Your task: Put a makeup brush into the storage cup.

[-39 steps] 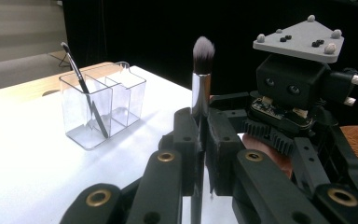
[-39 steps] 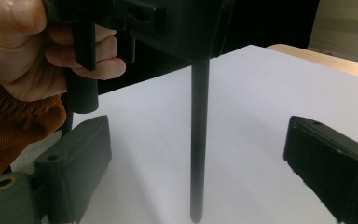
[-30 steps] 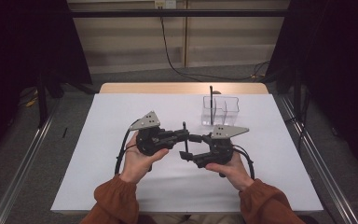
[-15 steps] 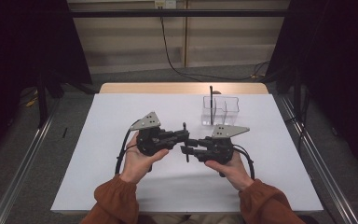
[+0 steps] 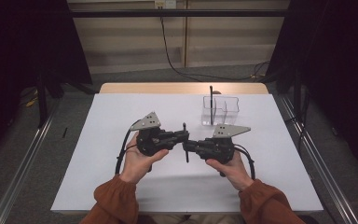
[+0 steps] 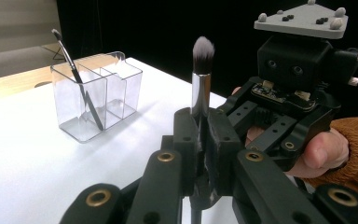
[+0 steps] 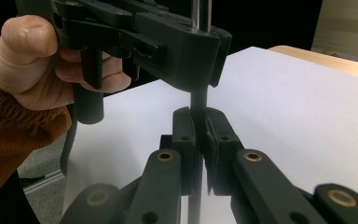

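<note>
A: Surface and room?

B: White table top (image 5: 121, 186), pale wood strip along the far edge. Grey floor around it, metal rails down both sides, dark curtains left and right, a black cable hanging down the far wall.

A: What's on the table?

B: Clear organizer (image 5: 220, 110) far right of centre, with compartments. One thin dark brush (image 5: 211, 103) stands in its left compartment, leaning, tip up. Well apart from the hands.

A: And the brush being handled?

B: Makeup brush (image 6: 201, 79) is mid-table, held above the surface between the two grippers. Long axis is close to vertical: bristles up, silver ferrule below them, black handle pointing down at the table.

A: Left gripper?

B: Left gripper (image 5: 182, 136) points right, jaws clamped on the brush just under the ferrule.

A: Right?

B: Right gripper (image 5: 189, 145) points left, just below the left one. Its jaws have just been closing with the handle between them; now the pads (image 7: 210, 133) are pressed on the black handle, lower down than the left grip. So both hold the same brush, one above the other, tips nearly touching.

A: Hands?

B: Person's hands come in from the near edge, orange sleeves (image 5: 116, 203), one on each gripper body.
</note>
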Tool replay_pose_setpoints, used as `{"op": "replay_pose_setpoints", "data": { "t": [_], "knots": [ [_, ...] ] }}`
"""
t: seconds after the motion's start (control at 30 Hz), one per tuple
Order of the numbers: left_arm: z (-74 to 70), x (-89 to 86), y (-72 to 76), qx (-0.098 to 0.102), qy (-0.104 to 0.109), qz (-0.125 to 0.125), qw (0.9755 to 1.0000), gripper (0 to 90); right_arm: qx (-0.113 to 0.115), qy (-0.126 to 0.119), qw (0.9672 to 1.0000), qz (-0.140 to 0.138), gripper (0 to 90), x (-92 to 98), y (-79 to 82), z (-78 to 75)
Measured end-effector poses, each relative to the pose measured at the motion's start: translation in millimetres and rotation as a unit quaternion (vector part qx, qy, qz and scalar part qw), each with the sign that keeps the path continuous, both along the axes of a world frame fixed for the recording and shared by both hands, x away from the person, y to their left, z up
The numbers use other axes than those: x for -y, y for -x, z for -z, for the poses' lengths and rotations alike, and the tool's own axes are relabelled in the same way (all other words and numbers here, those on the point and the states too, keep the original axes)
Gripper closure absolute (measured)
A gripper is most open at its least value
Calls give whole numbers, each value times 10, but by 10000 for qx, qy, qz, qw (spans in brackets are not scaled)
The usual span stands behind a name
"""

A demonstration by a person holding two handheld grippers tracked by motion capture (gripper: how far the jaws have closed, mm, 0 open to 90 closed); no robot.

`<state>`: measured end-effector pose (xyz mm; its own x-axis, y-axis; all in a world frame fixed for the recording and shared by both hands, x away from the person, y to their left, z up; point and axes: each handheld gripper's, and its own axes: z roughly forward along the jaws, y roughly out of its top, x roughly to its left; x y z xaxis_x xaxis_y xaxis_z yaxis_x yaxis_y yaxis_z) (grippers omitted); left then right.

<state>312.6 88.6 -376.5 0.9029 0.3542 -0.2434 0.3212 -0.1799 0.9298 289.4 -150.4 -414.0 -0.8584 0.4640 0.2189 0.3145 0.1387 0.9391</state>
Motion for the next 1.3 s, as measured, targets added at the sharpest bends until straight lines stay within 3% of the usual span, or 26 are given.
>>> {"op": "replay_pose_setpoints", "data": {
  "t": [0.37,0.5,0.67,0.77,0.9,1.1,1.3],
  "knots": [
    [28,-3,3,107,57,-65,9999,800,19,31,10000,32,839,5,3,-5],
    [27,-18,3,136,48,-169,9998,689,22,17,10000,62,839,16,-1,-9],
    [20,-49,20,232,32,-384,9990,469,-4,36,10000,87,839,15,-8,6],
    [13,-59,24,285,30,-436,9986,412,8,31,9999,102,839,16,-11,4],
    [14,-70,22,280,41,-592,9978,226,21,35,9999,140,839,30,-18,4],
    [60,-190,40,376,106,-821,9959,106,28,47,9998,194,839,43,-21,7],
    [100,-335,38,469,97,-1024,9936,42,36,66,9997,226,838,34,-29,18]
  ]
}}
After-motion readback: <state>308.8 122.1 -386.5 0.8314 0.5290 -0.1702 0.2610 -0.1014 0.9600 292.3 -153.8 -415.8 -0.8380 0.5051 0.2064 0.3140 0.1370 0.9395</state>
